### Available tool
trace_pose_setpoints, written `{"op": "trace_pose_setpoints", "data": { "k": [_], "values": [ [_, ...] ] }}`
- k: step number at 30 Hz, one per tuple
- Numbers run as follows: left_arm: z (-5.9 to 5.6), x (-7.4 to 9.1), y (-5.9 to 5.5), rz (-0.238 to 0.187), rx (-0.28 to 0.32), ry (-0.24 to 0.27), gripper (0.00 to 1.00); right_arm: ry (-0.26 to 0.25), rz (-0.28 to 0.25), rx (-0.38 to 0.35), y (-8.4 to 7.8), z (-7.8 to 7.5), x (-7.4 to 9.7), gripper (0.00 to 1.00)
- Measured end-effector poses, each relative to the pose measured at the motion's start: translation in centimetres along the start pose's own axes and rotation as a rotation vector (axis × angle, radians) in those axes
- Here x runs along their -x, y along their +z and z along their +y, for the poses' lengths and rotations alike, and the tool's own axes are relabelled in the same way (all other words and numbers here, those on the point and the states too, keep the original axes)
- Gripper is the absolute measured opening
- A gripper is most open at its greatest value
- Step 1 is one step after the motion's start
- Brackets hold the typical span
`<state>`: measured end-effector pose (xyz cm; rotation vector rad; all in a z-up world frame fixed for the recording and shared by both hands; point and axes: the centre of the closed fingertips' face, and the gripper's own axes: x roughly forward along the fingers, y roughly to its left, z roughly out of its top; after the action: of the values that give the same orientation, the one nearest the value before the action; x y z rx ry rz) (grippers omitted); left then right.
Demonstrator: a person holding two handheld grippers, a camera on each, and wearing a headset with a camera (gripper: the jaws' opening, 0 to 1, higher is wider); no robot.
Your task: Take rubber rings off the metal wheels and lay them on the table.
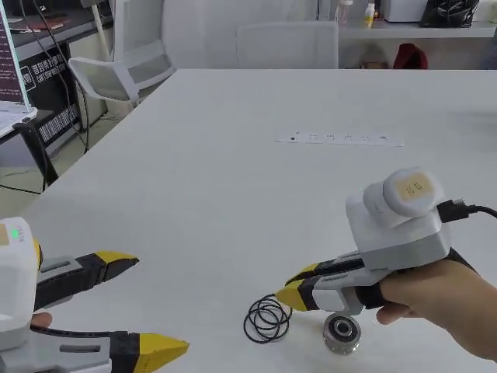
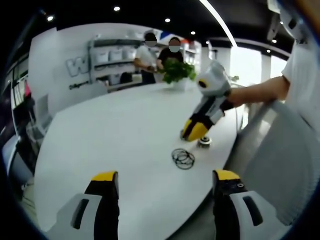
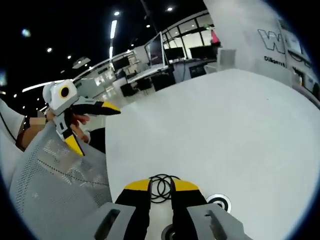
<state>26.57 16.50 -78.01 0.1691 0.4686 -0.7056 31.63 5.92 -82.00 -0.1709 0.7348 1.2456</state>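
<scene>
Left gripper sits closest, bottom corner of the head view, with its yellow-tipped jaws spread wide and nothing between them. Over on the other side, a hand holds the right gripper low over the white table. Its jaws are pulled nearly together with just a thin gap, and honestly I can't tell if they're nipping anything. The rubber rings lie in a loose black pile right at its tips, with the metal wheel just beside them. A power strip lies farther back.
</scene>
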Motion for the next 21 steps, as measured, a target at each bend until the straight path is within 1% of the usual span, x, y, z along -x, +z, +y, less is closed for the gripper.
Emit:
{"op": "trace_pose_setpoints", "data": {
  "k": [3,7,11,12,15,17,19,21],
  "values": [
    [0.0,0.0,-0.1,0.011,-0.011,0.003,0.77,0.016,-0.004,0.024,0.5,0.7,0.2,0.18],
    [-0.3,-0.1,0.1,-0.001,0.006,-0.012,0.79,0.025,-0.012,0.074,1.2,1.5,0.6,0.26],
    [-0.2,0.0,0.1,-0.001,0.007,-0.006,0.80,0.036,-0.015,0.089,1.6,2.0,1.2,0.33],
    [-0.2,0.0,0.1,-0.002,0.007,-0.006,0.81,0.052,-0.014,0.088,1.7,2.5,1.4,0.35],
    [-0.3,0.0,0.1,-0.003,0.006,-0.009,0.80,0.064,-0.024,0.111,2.0,3.3,1.9,0.42],
    [-0.4,-0.1,0.0,0.002,0.007,-0.015,0.81,0.064,-0.012,0.159,1.9,3.9,2.6,0.45],
    [-0.5,-0.2,0.0,0.001,0.010,-0.020,0.81,0.063,-0.010,0.186,1.9,4.2,3.2,0.48],
    [-0.5,-0.2,0.1,-0.009,0.018,-0.023,0.81,0.065,-0.016,0.209,2.0,4.7,4.1,0.51]
  ]
}}
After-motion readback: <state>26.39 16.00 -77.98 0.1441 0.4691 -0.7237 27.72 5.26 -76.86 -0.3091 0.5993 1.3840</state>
